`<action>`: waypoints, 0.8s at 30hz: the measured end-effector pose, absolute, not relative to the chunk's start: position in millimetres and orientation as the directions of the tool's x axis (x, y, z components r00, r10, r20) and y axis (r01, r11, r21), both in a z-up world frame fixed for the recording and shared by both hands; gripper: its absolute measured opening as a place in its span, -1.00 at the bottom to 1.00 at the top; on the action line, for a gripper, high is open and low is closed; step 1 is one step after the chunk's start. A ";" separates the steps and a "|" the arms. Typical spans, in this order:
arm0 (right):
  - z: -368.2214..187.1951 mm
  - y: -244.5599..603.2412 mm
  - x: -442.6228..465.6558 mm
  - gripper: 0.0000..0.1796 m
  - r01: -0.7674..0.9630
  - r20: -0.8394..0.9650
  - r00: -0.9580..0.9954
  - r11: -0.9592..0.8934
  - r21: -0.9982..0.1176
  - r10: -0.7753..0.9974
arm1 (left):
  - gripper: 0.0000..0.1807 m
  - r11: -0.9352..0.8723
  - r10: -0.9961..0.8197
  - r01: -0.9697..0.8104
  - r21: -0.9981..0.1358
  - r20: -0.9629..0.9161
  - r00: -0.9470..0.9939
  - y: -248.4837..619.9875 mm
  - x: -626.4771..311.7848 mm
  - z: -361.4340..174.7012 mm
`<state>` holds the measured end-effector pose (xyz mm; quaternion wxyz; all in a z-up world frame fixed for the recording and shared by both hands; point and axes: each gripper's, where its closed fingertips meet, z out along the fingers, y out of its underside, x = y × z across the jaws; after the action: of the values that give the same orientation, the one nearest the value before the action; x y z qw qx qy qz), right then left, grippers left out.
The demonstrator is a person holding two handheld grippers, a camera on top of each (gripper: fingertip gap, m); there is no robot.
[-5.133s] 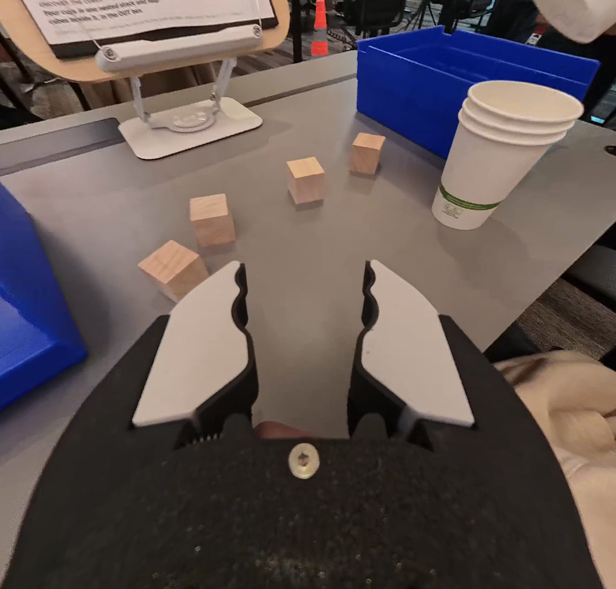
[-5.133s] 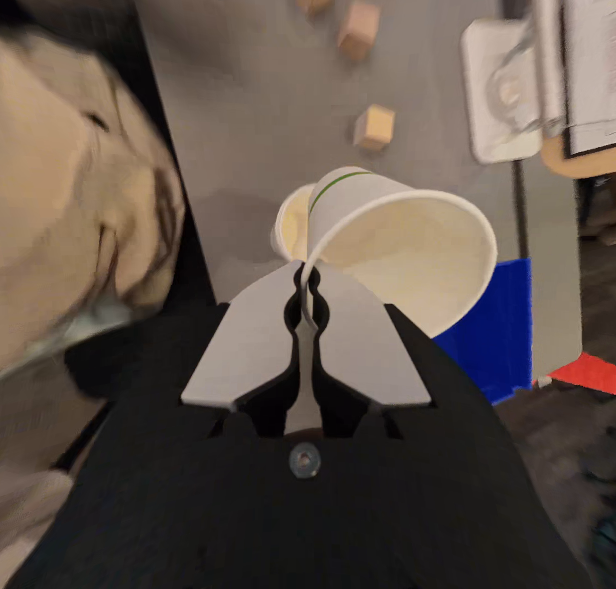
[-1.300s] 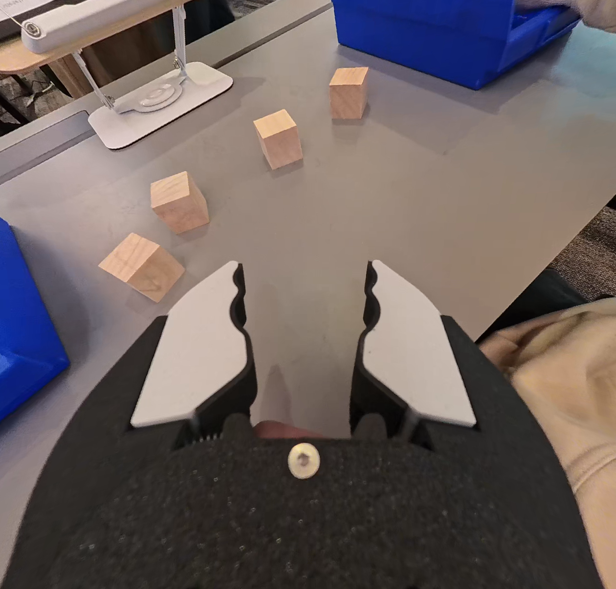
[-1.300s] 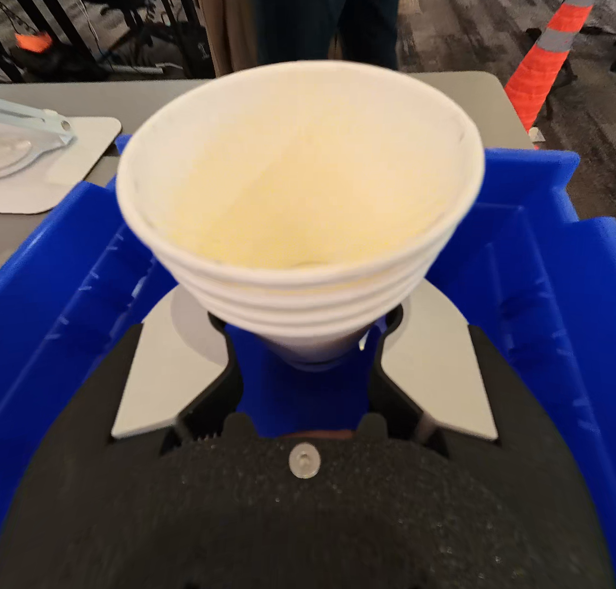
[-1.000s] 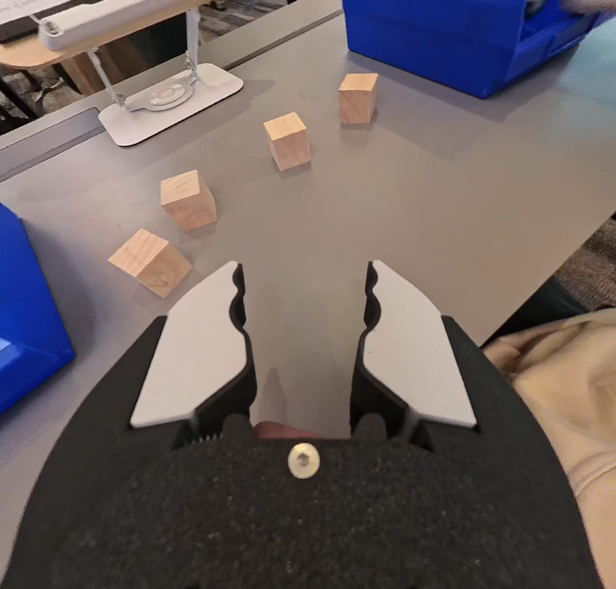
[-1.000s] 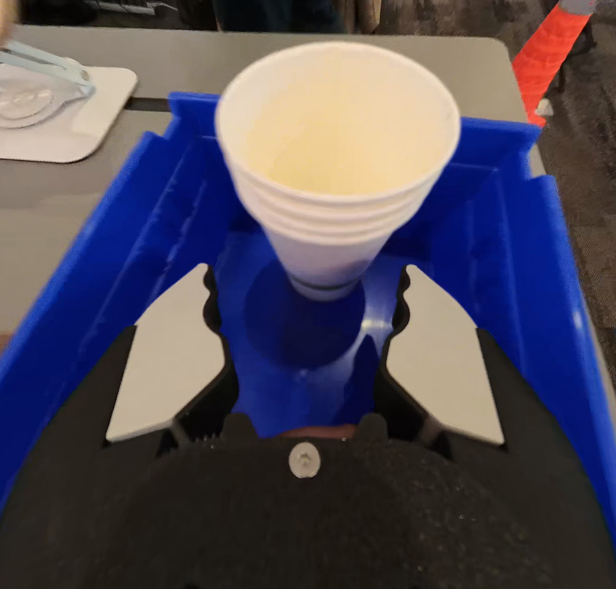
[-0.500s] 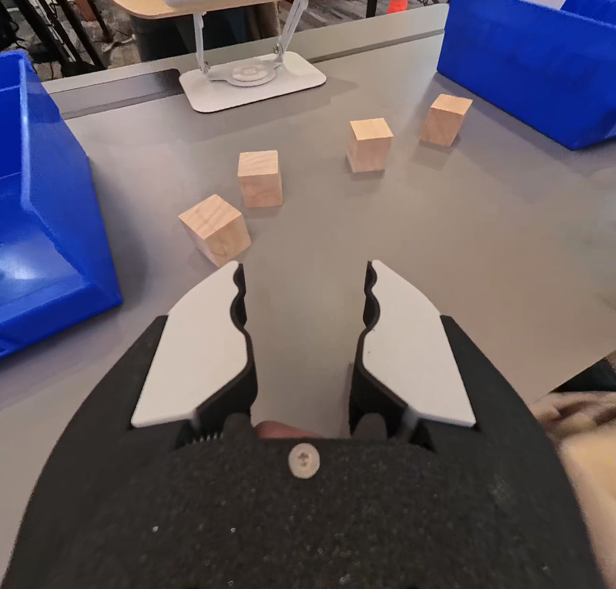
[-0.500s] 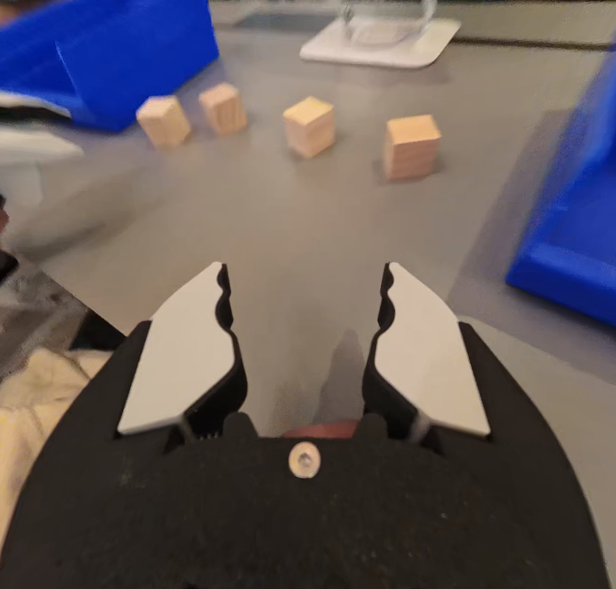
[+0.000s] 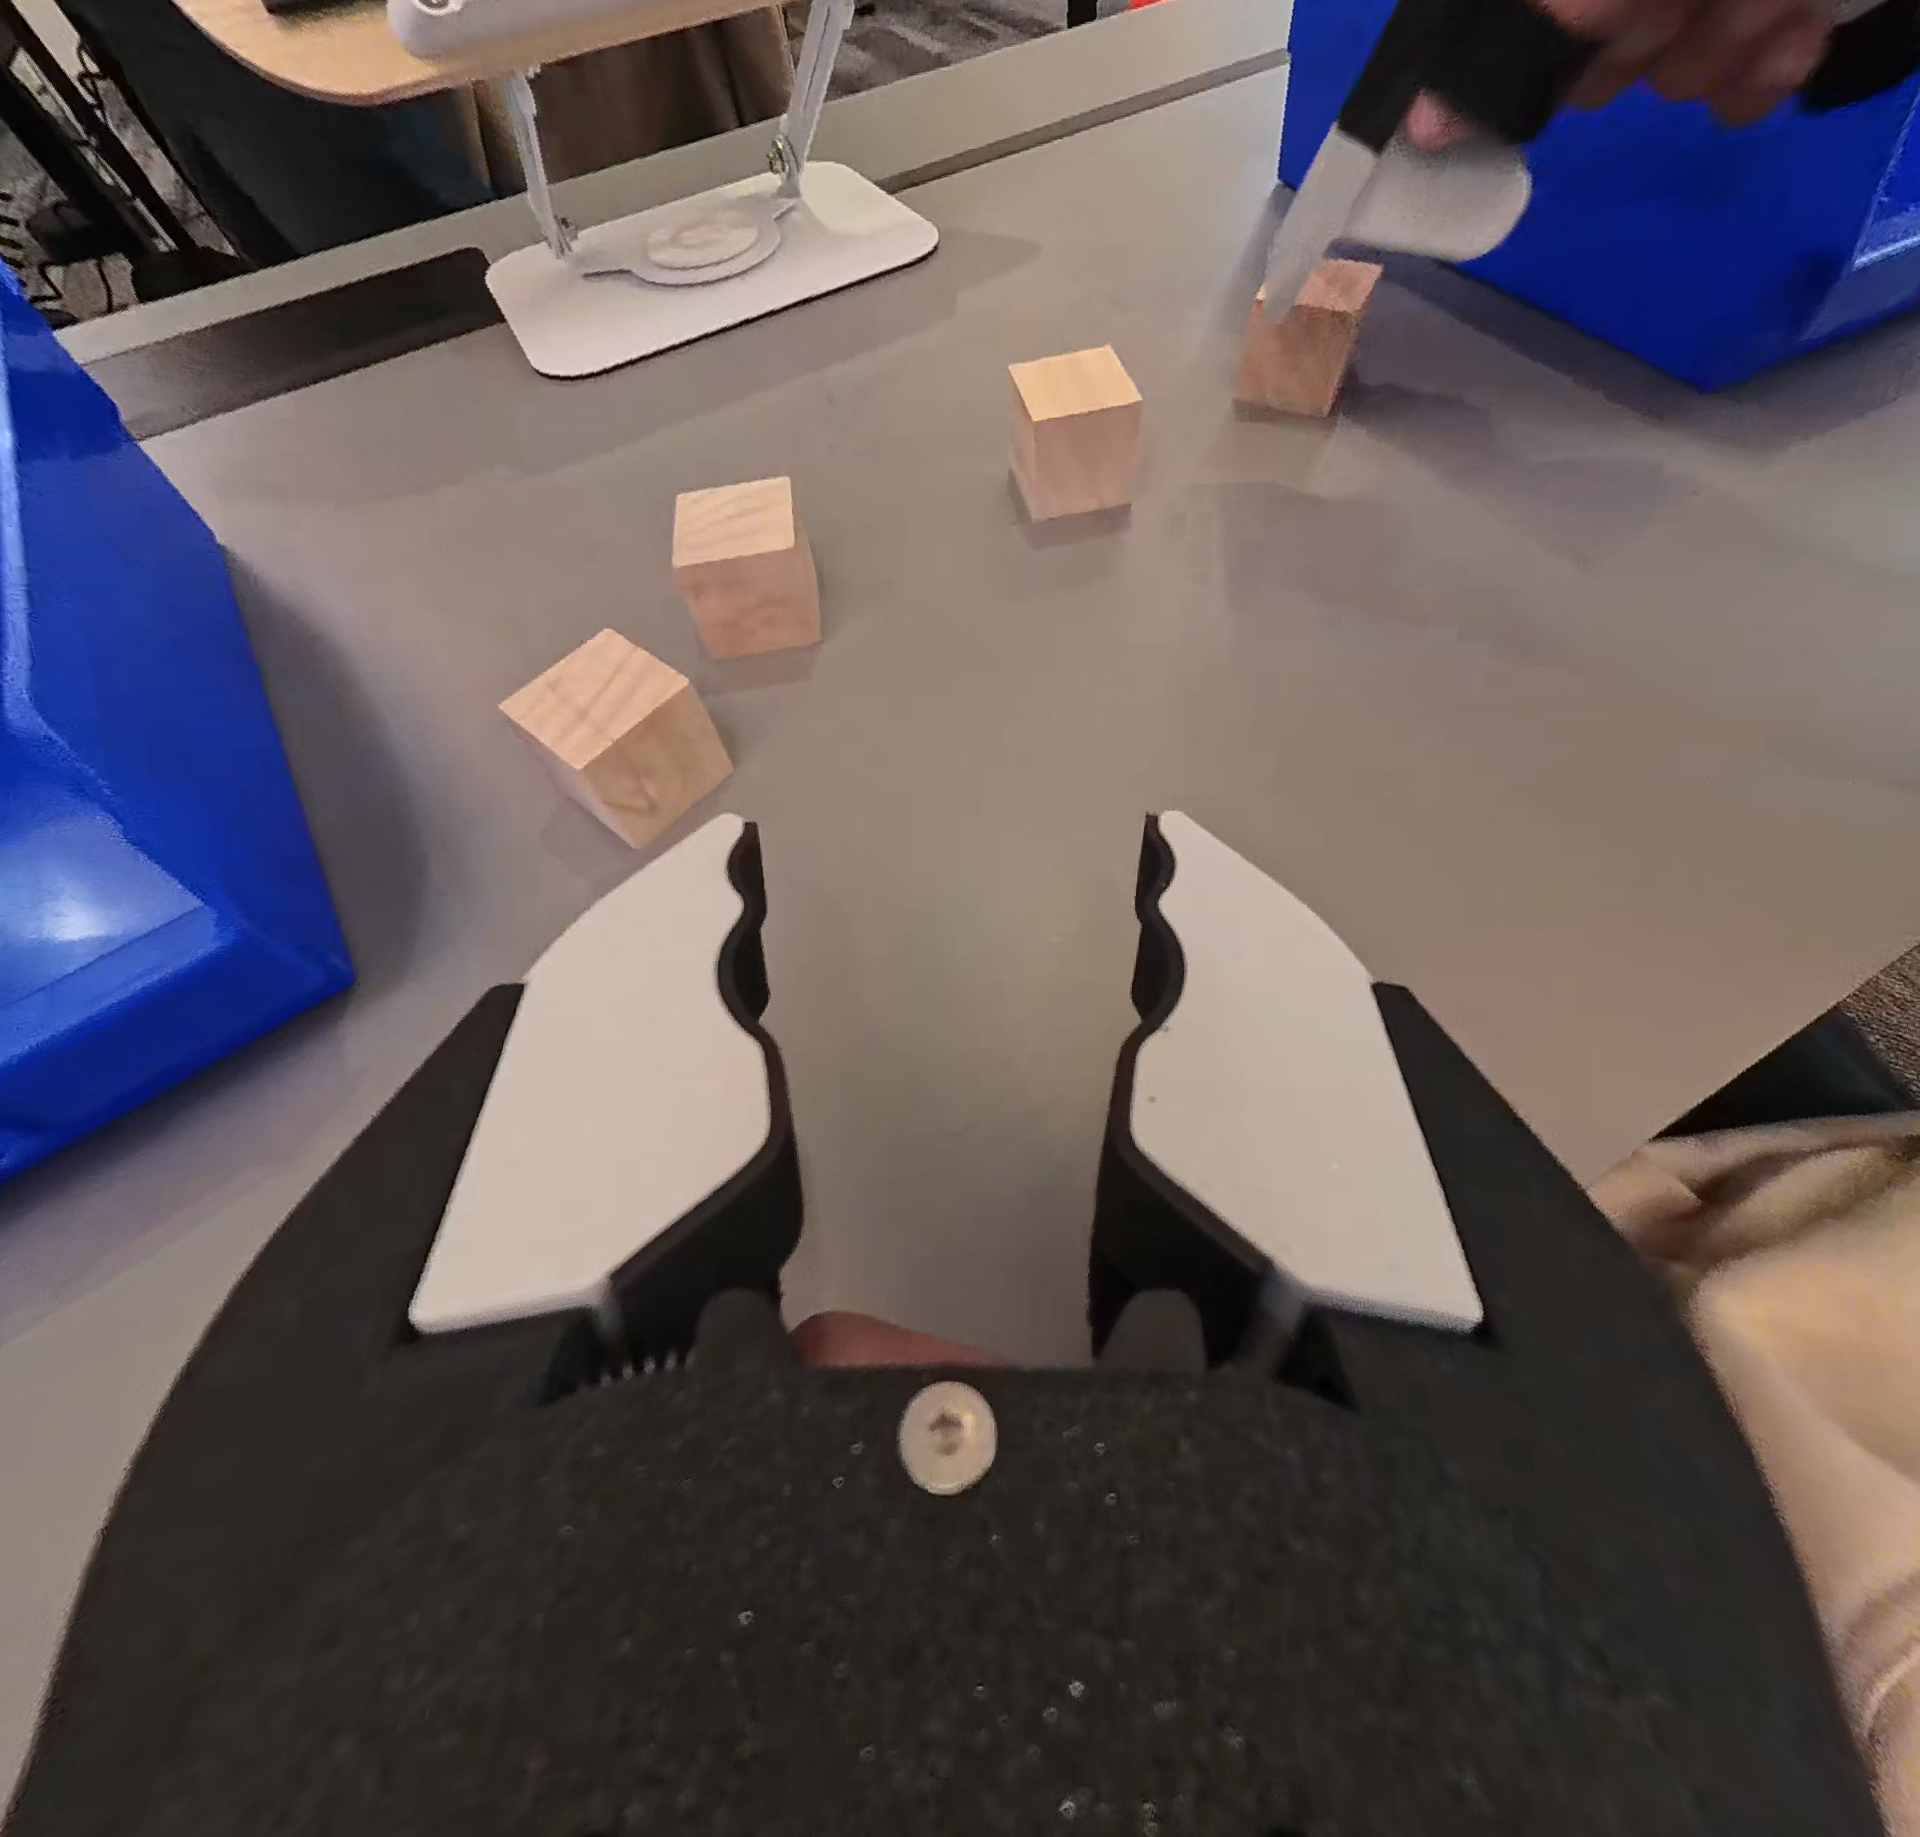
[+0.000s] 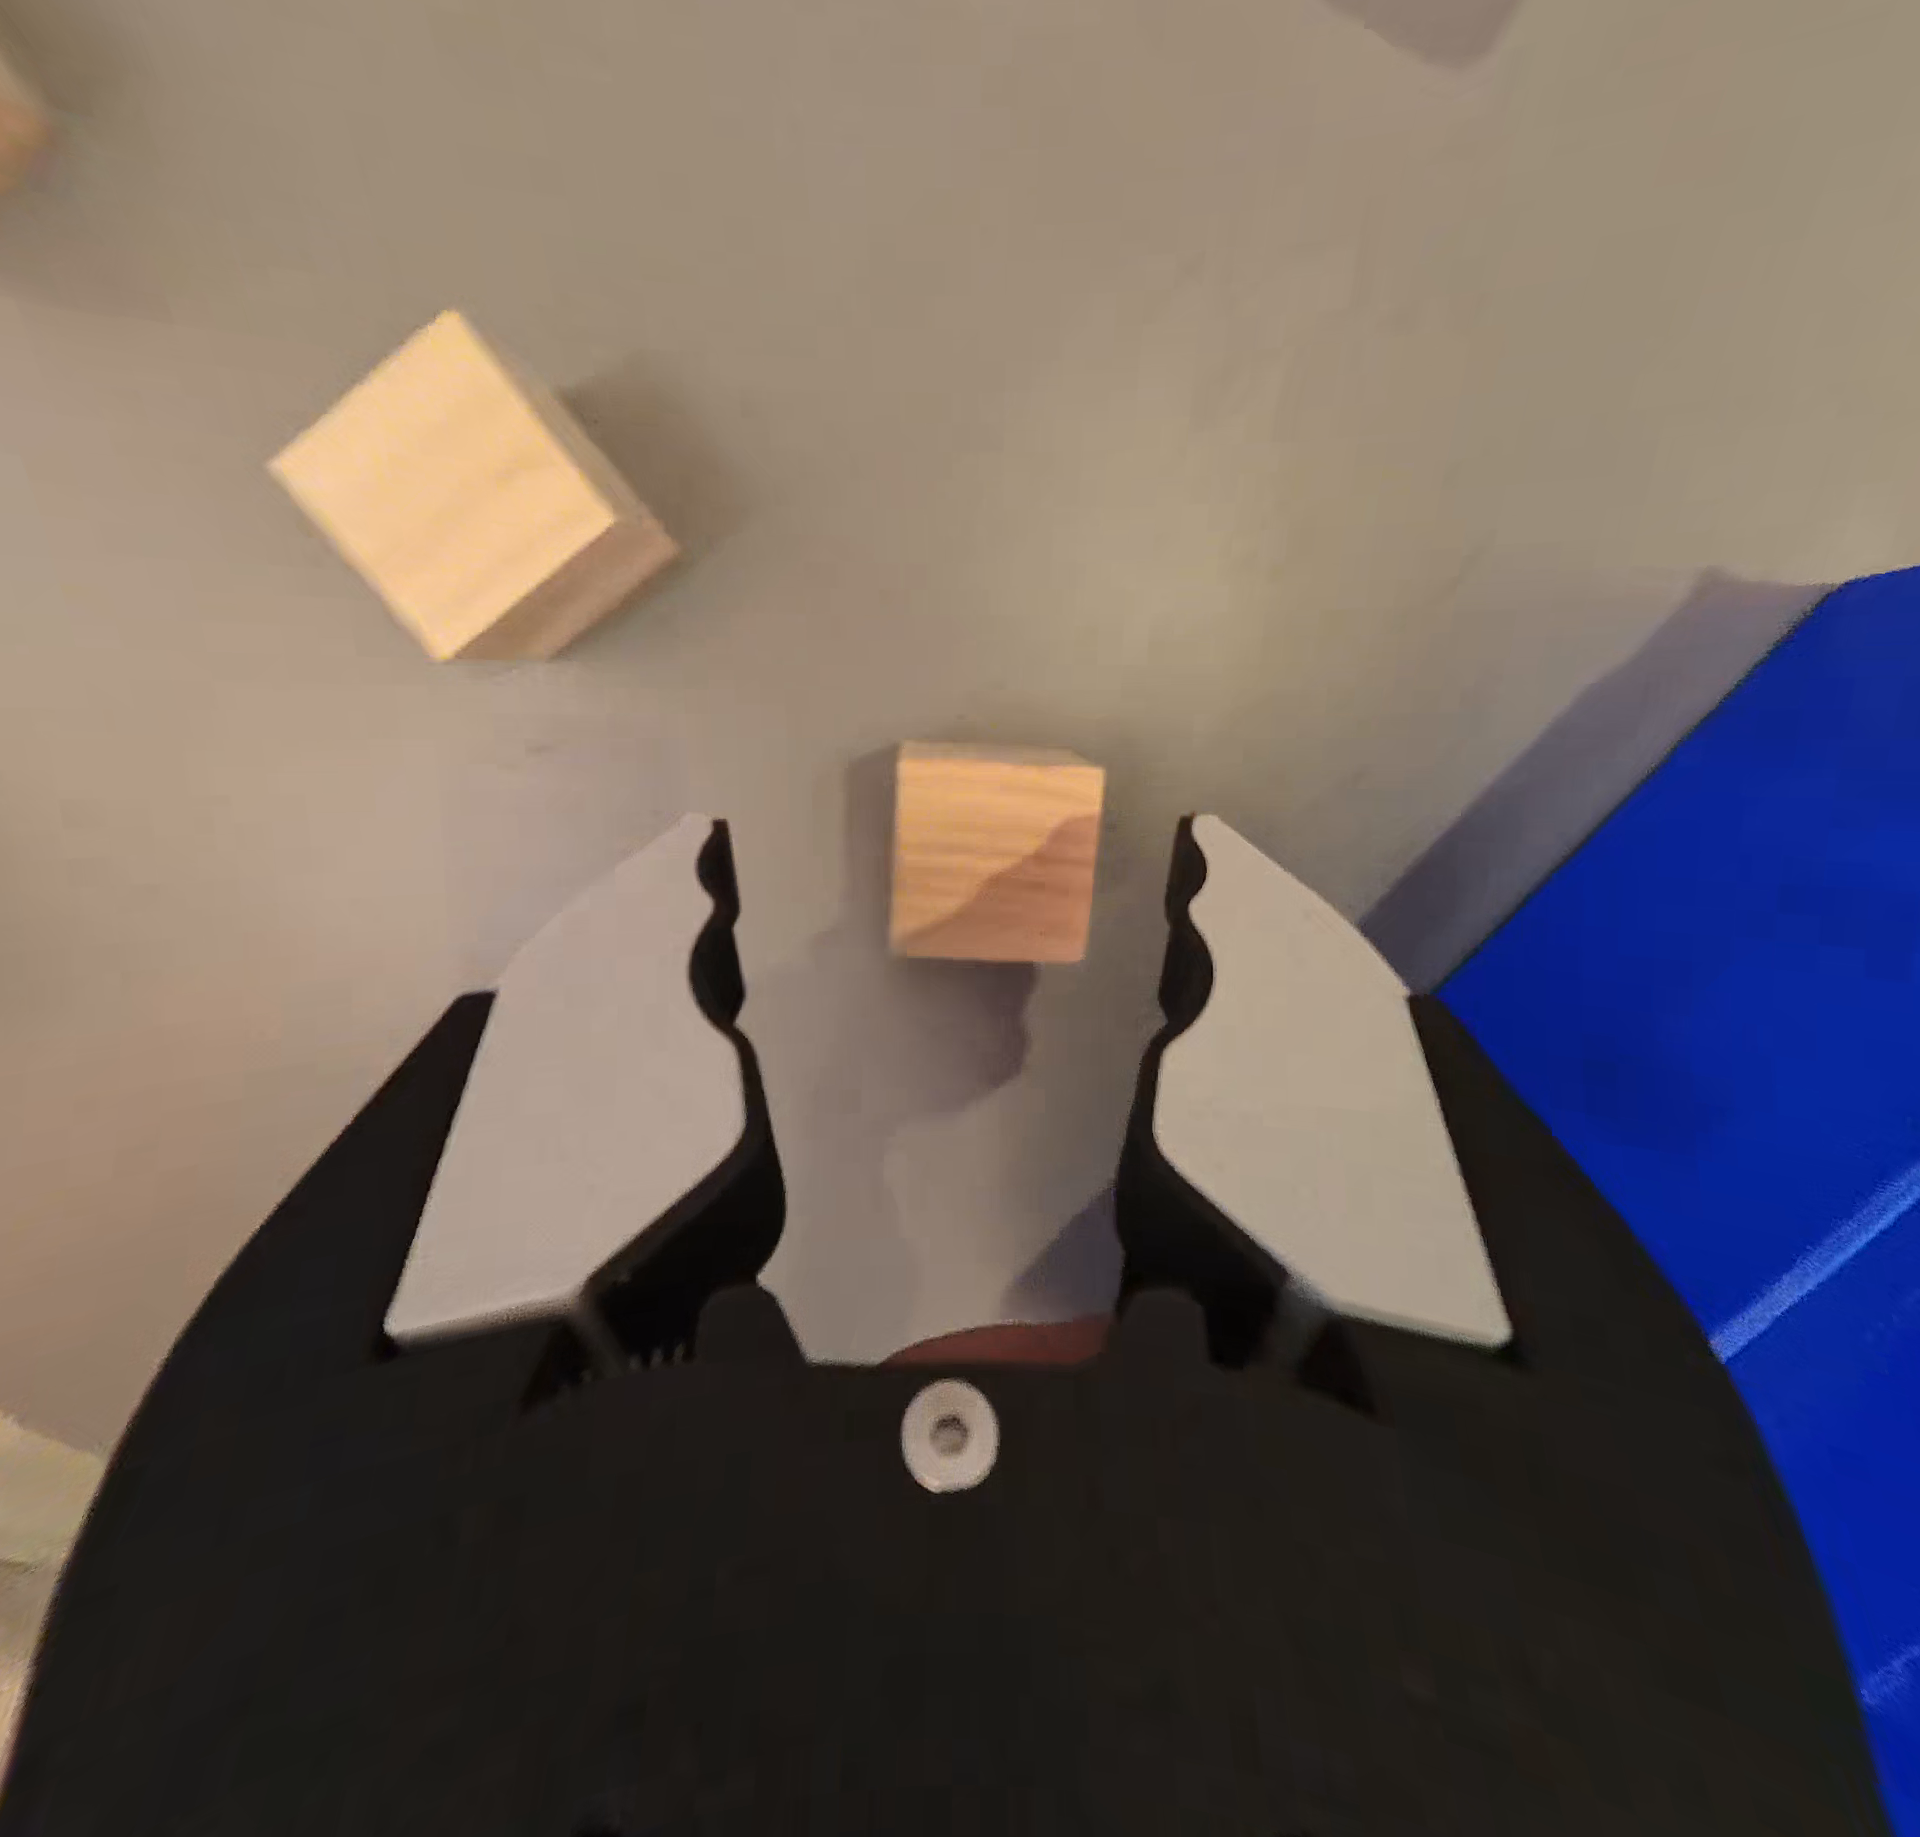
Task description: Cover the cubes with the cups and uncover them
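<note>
Several bare wooden cubes stand in a row on the grey table (image 9: 1403,707): a near one (image 9: 615,734), a second (image 9: 744,565), a third (image 9: 1074,432) and the far right one (image 9: 1301,343). My left gripper (image 9: 948,837) is open and empty, hovering near the table's front edge. My right gripper (image 10: 951,837) is open, pointing down just above the far right cube (image 10: 995,852), which lies between its fingertips; it also shows in the left wrist view (image 9: 1382,218). Another cube (image 10: 468,488) lies to its left. No cups are in view.
A blue bin (image 9: 1704,229) stands at the back right, close beside the far right cube, and also shows in the right wrist view (image 10: 1714,956). Another blue bin (image 9: 125,748) is at the left. A white document stand (image 9: 717,249) is at the back.
My right gripper let go of the stacked cups in the right blue bin, swung out over the table and came down over the far right cube. The left gripper stayed open, turning slightly.
</note>
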<state>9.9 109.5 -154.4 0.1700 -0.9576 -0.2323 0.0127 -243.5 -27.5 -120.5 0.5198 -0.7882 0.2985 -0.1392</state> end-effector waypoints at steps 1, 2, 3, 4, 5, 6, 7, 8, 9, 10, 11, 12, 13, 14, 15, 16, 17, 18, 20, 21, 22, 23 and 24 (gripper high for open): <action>-159.0 113.7 13.9 -0.13 0.435 0.063 0.896 -0.845 -0.311 0.439 | -0.24 -0.279 -0.618 -0.323 -0.904 -0.089 0.781 -28.3 -243.7 -119.4; -165.3 115.8 18.2 -0.14 0.433 0.070 0.899 -0.856 -0.284 0.432 | -0.24 -0.279 -0.622 -0.322 -0.905 -0.085 0.778 -29.1 -243.5 -118.4; -172.6 115.5 21.3 -0.17 0.421 0.057 0.905 -0.871 -0.253 0.421 | -0.24 -0.278 -0.625 -0.322 -0.905 -0.084 0.776 -30.0 -243.5 -117.6; -180.0 113.7 21.4 -0.23 0.406 0.024 0.911 -0.885 -0.229 0.412 | -0.24 -0.275 -0.626 -0.320 -0.907 -0.084 0.775 -30.5 -243.5 -116.5; -186.3 110.7 20.8 -0.37 0.401 -0.005 0.912 -0.893 -0.202 0.411 | -0.24 -0.271 -0.629 -0.320 -0.908 -0.085 0.773 -31.5 -243.1 -115.6; -188.4 109.8 19.3 -0.50 0.396 -0.024 0.913 -0.897 -0.198 0.408 | -0.25 -0.268 -0.631 -0.323 -0.908 -0.087 0.771 -32.2 -242.5 -115.1; -186.1 110.7 16.3 -0.50 0.392 -0.033 0.912 -0.893 -0.224 0.408 | -0.25 -0.265 -0.633 -0.324 -0.908 -0.090 0.769 -32.7 -241.9 -114.6; -181.9 108.2 12.2 -0.50 0.402 -0.042 0.905 -0.884 -0.239 0.423 | -0.25 -0.262 -0.635 -0.326 -0.908 -0.092 0.767 -33.2 -241.1 -114.6; -175.4 104.2 7.9 -0.50 0.424 -0.045 0.893 -0.870 -0.253 0.448 | -0.25 -0.262 -0.638 -0.331 -0.906 -0.094 0.764 -33.6 -240.1 -115.5; -164.5 101.5 4.4 -0.50 0.446 -0.033 0.880 -0.847 -0.290 0.475 | -0.25 -0.264 -0.640 -0.336 -0.904 -0.097 0.762 -33.7 -239.3 -116.7; -149.0 98.7 3.1 -0.50 0.471 -0.005 0.865 -0.815 -0.336 0.502 | -0.25 -0.264 -0.641 -0.339 -0.903 -0.098 0.761 -33.8 -238.7 -117.9; -130.0 95.4 5.4 -0.50 0.490 0.033 0.854 -0.783 -0.384 0.519 | -0.25 -0.266 -0.643 -0.343 -0.901 -0.099 0.759 -34.2 -237.9 -119.3; -107.6 92.4 10.3 -0.50 0.493 0.064 0.850 -0.749 -0.443 0.523 | -0.25 -0.268 -0.645 -0.348 -0.898 -0.101 0.757 -34.4 -237.3 -120.6; -83.8 89.6 19.7 -0.50 0.481 0.093 0.856 -0.716 -0.506 0.508 | -0.25 -0.269 -0.646 -0.352 -0.897 -0.103 0.757 -34.5 -237.2 -121.6; -60.4 87.2 35.5 -0.50 0.451 0.123 0.874 -0.689 -0.567 0.470 | -0.25 -0.269 -0.645 -0.352 -0.897 -0.104 0.757 -34.4 -237.1 -121.8; -39.4 85.3 57.1 -0.50 0.415 0.153 0.897 -0.668 -0.618 0.415 | -0.25 -0.268 -0.646 -0.351 -0.897 -0.103 0.756 -34.1 -236.8 -121.4; -23.7 82.3 83.2 -0.50 0.376 0.173 0.920 -0.660 -0.651 0.352 | -0.25 -0.268 -0.648 -0.350 -0.897 -0.100 0.755 -34.2 -236.3 -121.3; -14.8 78.6 111.6 -0.50 0.322 0.171 0.944 -0.672 -0.667 0.282 | -0.25 -0.270 -0.650 -0.350 -0.897 -0.098 0.753 -34.3 -235.6 -121.4; -18.9 69.7 168.5 -0.50 0.186 0.126 0.983 -0.735 -0.652 0.136 | -0.25 -0.269 -0.654 -0.351 -0.897 -0.098 0.750 -34.9 -234.1 -121.5; -28.4 65.7 192.0 -0.50 0.115 0.094 0.993 -0.766 -0.633 0.071 | -0.25 -0.268 -0.656 -0.354 -0.896 -0.100 0.748 -35.4 -233.3 -121.9; -41.6 62.3 210.4 -0.50 0.052 0.060 0.998 -0.794 -0.605 0.020 | -0.25 -0.266 -0.659 -0.358 -0.895 -0.102 0.745 -36.0 -232.4 -122.4; -57.6 59.8 225.6 -0.50 0.004 0.040 0.999 -0.821 -0.571 -0.023 | -0.25 -0.264 -0.661 -0.362 -0.894 -0.105 0.743 -36.7 -231.6 -122.7; -74.6 59.2 236.6 -0.50 -0.033 0.025 0.998 -0.842 -0.538 -0.054 | -0.25 -0.262 -0.663 -0.364 -0.894 -0.108 0.741 -37.0 -230.8 -123.0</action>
<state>236.6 59.2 -74.6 0.2801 -0.9595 0.0227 -0.0195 -230.8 -37.0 -123.0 0.5106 -0.7808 0.3290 -0.1462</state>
